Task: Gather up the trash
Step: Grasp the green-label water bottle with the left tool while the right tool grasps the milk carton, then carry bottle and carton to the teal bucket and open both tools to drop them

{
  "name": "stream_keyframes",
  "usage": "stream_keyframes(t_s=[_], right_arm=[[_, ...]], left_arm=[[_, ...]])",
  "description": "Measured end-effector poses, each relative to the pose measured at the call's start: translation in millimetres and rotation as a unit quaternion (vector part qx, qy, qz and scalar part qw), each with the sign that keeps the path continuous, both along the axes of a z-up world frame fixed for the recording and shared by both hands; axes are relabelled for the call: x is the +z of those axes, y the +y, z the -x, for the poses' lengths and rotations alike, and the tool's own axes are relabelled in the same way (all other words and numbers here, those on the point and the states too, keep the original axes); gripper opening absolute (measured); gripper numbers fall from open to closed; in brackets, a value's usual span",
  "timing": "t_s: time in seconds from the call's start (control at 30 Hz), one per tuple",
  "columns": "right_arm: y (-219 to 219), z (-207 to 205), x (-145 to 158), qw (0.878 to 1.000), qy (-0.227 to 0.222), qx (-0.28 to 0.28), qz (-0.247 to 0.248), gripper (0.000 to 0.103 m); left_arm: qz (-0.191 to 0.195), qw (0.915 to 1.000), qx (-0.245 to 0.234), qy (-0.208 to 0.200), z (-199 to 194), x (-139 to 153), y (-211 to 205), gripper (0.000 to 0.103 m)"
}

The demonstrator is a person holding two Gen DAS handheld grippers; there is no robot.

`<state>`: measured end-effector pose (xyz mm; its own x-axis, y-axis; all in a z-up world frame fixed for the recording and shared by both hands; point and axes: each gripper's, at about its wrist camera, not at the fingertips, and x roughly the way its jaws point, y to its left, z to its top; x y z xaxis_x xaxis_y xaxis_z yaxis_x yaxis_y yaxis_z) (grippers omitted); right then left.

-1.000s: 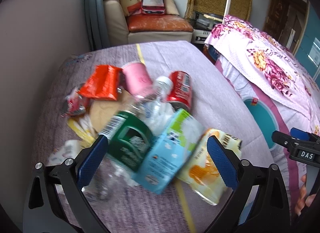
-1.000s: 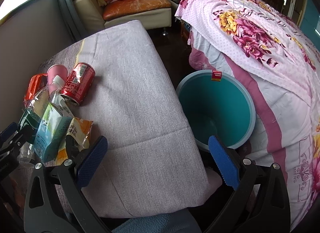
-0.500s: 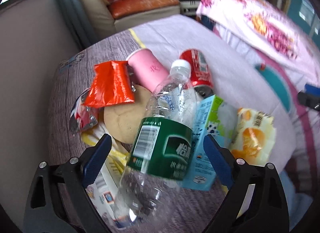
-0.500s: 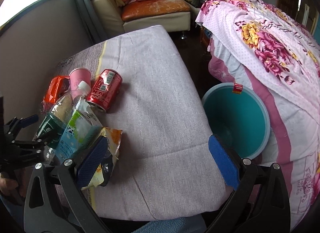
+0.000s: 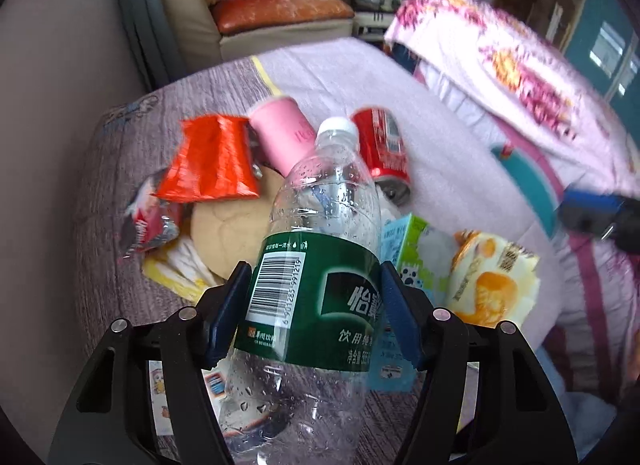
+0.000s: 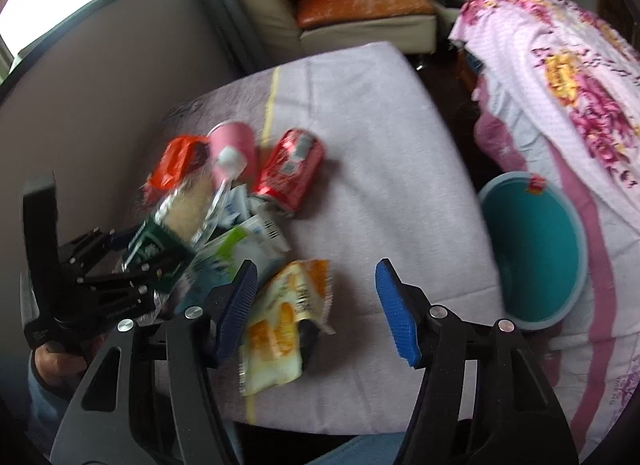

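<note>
My left gripper [image 5: 314, 301] is shut on a clear plastic bottle [image 5: 320, 265] with a green label and white cap, held tilted above the trash pile; it also shows in the right wrist view [image 6: 168, 241]. Below lie a red can [image 5: 384, 153], a pink cup [image 5: 282, 135], an orange wrapper [image 5: 210, 161], a blue-green carton [image 5: 412, 261] and a yellow snack bag [image 5: 488, 281]. My right gripper [image 6: 316, 305] is open and empty, just above the yellow snack bag [image 6: 284, 325]. A teal bin [image 6: 536, 253] stands on the floor to the right.
The trash lies on a mauve-covered table [image 6: 372, 137] against a grey wall panel [image 6: 100, 65]. A bed with a floral pink cover [image 6: 580, 97] is at the right, close to the bin. A sofa chair [image 6: 352, 13] stands behind the table.
My left gripper closed on the bottle and lifted it off the pile. My right gripper moved left over the table, toward the snack bag, and narrowed somewhat.
</note>
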<state>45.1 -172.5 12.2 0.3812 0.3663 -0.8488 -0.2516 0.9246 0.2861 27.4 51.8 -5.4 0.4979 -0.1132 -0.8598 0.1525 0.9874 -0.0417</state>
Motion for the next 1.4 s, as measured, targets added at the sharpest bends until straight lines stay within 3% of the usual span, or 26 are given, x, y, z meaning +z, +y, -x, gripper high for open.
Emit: stream_keyframes(t_s=[0.27,0.47,0.6,0.77,0.83,0.9,1.1,1.4], right_arm=[[69.4,-4.7,-31.8,0.995,0.079,0.066,-0.008,0.06],[106.3,-25.1,-68.3,0.988,0.139,0.061,0.003,0.066],[116.4,-38.7,-85.1,0.987,0.155,0.045,0.005,0.073],[125.0,-48.1,-100.1,0.984,0.171,0.042,-0.008,0.073],[125.1,-52.4,-107.9,0.984,0.172,0.041,-0.011,0.065],[120.2,-54.2,-111.0,0.984,0.172,0.042,-0.033,0.063],[104.6,-54.2,-94.6,0.986,0.15,0.045,-0.064,0.062],[53.2,-48.0,-9.1,0.993,0.044,0.04,-0.097,0.062]], left_arm=[[0.056,0.9964,0.039,-0.05,25.2,29.3,42.8,0.066],[0.085,0.9944,0.056,-0.028,30.3,6.2,61.2,0.066],[0.101,0.9931,0.057,-0.015,32.8,-9.2,67.5,0.066],[0.103,0.9929,0.058,-0.014,31.5,-11.1,67.2,0.067],[0.102,0.9931,0.058,-0.01,31.5,-12.6,70.1,0.068],[0.095,0.9937,0.059,0.0,28.8,-14.3,68.5,0.07],[0.074,0.9953,0.06,0.017,29.4,-23.6,65.1,0.07],[0.076,0.994,0.075,-0.025,28.9,15.2,48.8,0.068]])
